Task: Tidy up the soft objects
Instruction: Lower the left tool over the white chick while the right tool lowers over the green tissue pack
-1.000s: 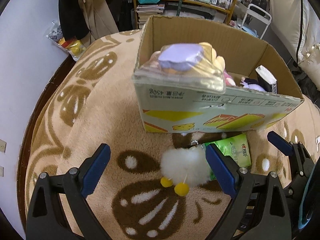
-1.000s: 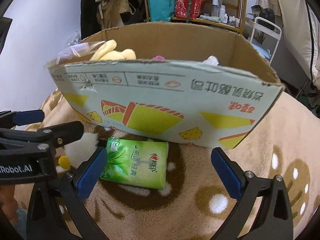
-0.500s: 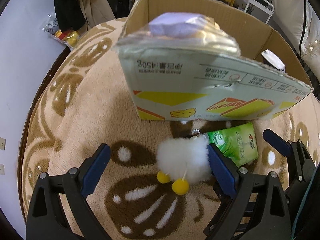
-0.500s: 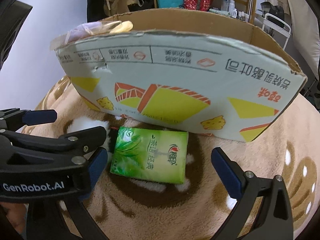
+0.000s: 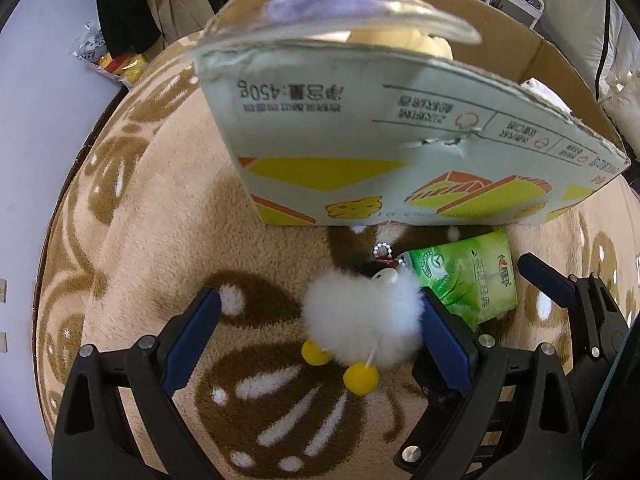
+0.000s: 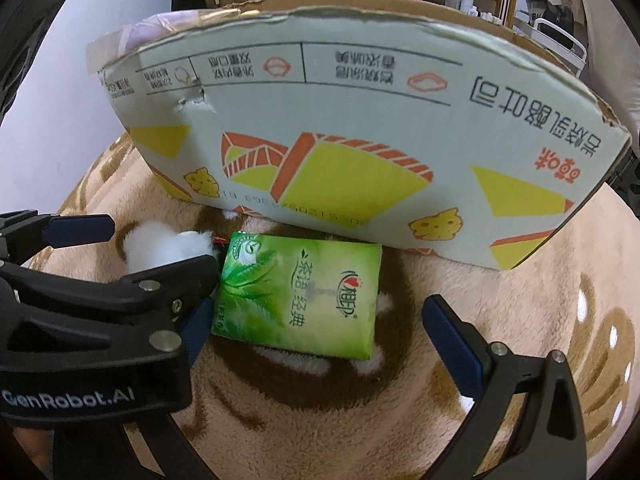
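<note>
Starting far left in your left cam, there's a pale wall and a crinkly snack bag point(image 5: 116, 65) on the floor by the edge of the tan and brown fleece blanket point(image 5: 160, 208) that everything sits on. Your left claw point(image 5: 318, 338) is spread wide, not gripping anything, w/ the white fluffy toy point(image 5: 360, 320) lying on the blanket between the fingers, sitting closer to the right-side finger and prob touching it. The toy's got two yellow pom-poms hanging off the near side and a little bead chain on the far side. Just right of the toy is the green tissue pack point(image 5: 468, 276), flat on the blanket, basically touching the fluff. Behind both is the cardboard box point(image 5: 360, 136), open top, printed side facing you, w/ a yellow plush point(image 5: 404, 42) and a clear-wrapped purple thing point(image 5: 332, 2) poking above the rim at its left end. Over in the right cam, the left claw body fills the left side and the toy point(image 6: 164, 246) peeks out past it. The tissue pack point(image 6: 304, 296) lies right up against the base of the box point(image 6: 360, 128). Your right claw point(image 6: 316, 328) is also wide open, holding nothing, straddling the pack, but I can't tell if the left-side finger touches it bc the other claw covers that spot. Right-side finger is clear of the pack. Shelves w/ bottles sit in the bg behind the box.
</note>
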`<state>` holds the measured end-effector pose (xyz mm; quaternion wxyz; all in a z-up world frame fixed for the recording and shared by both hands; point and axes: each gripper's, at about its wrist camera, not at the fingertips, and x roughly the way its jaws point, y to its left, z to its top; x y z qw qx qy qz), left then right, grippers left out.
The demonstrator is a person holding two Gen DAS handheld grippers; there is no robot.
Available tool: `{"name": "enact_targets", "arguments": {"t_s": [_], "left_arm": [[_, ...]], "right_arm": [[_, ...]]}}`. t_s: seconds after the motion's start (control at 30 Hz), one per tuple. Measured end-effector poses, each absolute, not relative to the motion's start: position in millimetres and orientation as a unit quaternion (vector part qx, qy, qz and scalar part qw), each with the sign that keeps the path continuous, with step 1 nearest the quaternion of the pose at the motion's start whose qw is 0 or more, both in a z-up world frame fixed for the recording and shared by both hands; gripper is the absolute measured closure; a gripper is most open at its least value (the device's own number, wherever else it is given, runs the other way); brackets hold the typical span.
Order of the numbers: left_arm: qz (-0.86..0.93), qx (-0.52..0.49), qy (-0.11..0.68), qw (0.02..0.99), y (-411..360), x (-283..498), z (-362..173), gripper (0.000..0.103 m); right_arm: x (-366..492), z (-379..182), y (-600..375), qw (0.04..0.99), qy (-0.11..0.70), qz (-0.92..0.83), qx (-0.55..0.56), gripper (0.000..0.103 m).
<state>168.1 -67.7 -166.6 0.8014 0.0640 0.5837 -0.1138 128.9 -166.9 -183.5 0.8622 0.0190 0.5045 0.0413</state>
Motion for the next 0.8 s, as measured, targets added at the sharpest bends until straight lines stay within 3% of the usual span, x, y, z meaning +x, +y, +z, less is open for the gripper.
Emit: {"name": "enact_targets", "arguments": {"t_s": [0.27, 0.8], "left_arm": [[-0.121, 0.06, 0.594, 0.793, -67.0, 173.7, -171.2, 0.01], [-0.144, 0.055, 0.611, 0.777, -67.9, 174.1, -180.4, 0.049]], "right_arm": [[130.6, -190.6, -158.1, 0.862, 0.507, 0.033, -0.004, 0.0], [130.7, -212.7, -147.8, 0.857, 0.515, 0.03, -0.017, 0.0]]}}
